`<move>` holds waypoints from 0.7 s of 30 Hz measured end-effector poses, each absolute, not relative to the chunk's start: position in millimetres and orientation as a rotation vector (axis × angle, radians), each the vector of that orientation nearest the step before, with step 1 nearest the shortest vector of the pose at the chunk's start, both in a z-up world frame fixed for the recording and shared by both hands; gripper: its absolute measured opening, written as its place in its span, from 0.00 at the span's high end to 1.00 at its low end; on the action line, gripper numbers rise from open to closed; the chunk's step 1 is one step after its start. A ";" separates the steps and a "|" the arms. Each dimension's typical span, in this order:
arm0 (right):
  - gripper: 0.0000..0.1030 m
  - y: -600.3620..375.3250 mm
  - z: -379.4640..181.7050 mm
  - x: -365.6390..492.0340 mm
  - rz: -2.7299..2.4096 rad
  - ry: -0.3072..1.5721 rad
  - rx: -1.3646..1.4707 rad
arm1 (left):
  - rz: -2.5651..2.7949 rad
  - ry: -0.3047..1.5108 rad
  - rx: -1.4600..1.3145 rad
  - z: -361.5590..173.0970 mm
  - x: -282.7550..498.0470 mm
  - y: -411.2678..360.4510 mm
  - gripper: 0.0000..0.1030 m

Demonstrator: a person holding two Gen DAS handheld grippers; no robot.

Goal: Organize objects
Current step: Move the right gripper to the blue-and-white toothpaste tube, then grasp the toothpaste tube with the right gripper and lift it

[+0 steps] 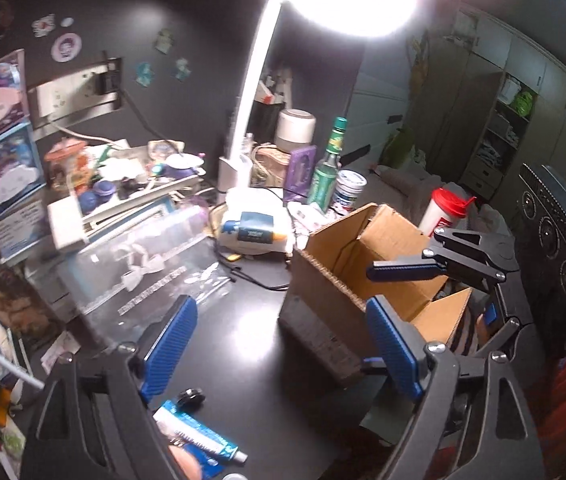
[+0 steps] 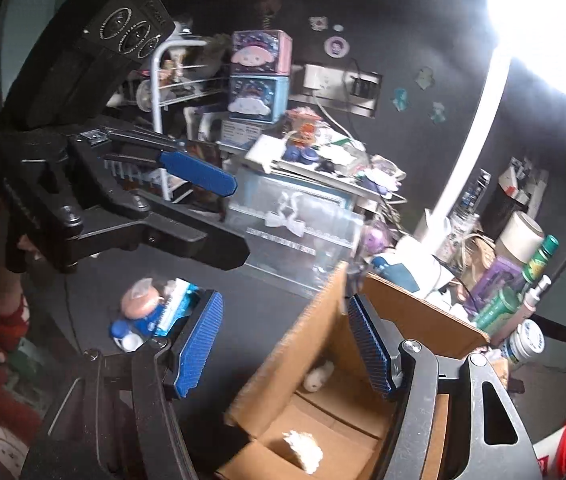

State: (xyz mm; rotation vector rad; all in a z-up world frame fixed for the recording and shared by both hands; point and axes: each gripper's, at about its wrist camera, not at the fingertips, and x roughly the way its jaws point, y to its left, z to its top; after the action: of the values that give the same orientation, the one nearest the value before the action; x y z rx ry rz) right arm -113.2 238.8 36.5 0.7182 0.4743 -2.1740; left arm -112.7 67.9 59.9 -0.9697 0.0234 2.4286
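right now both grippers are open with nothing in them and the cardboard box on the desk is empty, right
Not quite: the cardboard box isn't empty. The right wrist view shows two small whitish bits lying on its bottom. The rest holds: the left gripper and the right gripper are both open with nothing between the pads, and the box stands on the desk.

You will find no text that can be read in either view. Print is present on the blue-and-white tube, the green bottle, the white jar and the red-capped container (all blurred or too small), so treat every label as illegible.
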 end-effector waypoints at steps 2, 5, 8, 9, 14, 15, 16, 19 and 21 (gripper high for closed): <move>0.40 218.9 31.0 -101.4 -2.106 0.472 0.698 | 2.492 -0.007 -0.970 52.1 -98.5 43.1 0.17; 0.40 185.6 13.5 -88.9 -1.991 0.459 0.709 | 2.580 -0.054 -0.986 35.3 -80.2 7.6 0.17; 0.40 153.9 -16.4 -82.8 -1.891 0.458 0.763 | 2.650 -0.104 -1.016 12.8 -67.6 -20.1 0.17; 0.40 144.2 -30.2 -81.8 -1.865 0.458 0.794 | 2.664 -0.126 -1.024 4.4 -63.3 -27.8 0.17; 0.40 117.3 -98.4 -93.8 -1.806 0.451 0.952 | 2.707 -0.185 -1.087 -36.8 -44.4 -56.7 0.17; 0.42 113.3 -107.7 -96.5 -1.808 0.461 0.967 | 2.713 -0.187 -1.102 -43.6 -41.5 -59.7 0.17; 0.44 109.4 -118.3 -99.1 -1.813 0.472 0.985 | 2.713 -0.192 -1.115 -49.9 -38.7 -62.6 0.17; 0.52 106.9 -138.2 -114.9 -1.824 0.451 1.041 | 2.693 -0.224 -1.139 -63.9 -32.3 -68.0 0.17; 0.53 107.7 -143.6 -123.4 -1.840 0.437 1.055 | 2.685 -0.235 -1.146 -69.7 -31.0 -69.1 0.17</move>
State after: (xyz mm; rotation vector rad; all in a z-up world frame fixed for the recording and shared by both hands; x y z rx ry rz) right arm -123.4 107.7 -143.6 1.0552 0.4369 -1.8400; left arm -31.0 -69.1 -69.7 -1.1464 -0.2348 2.6851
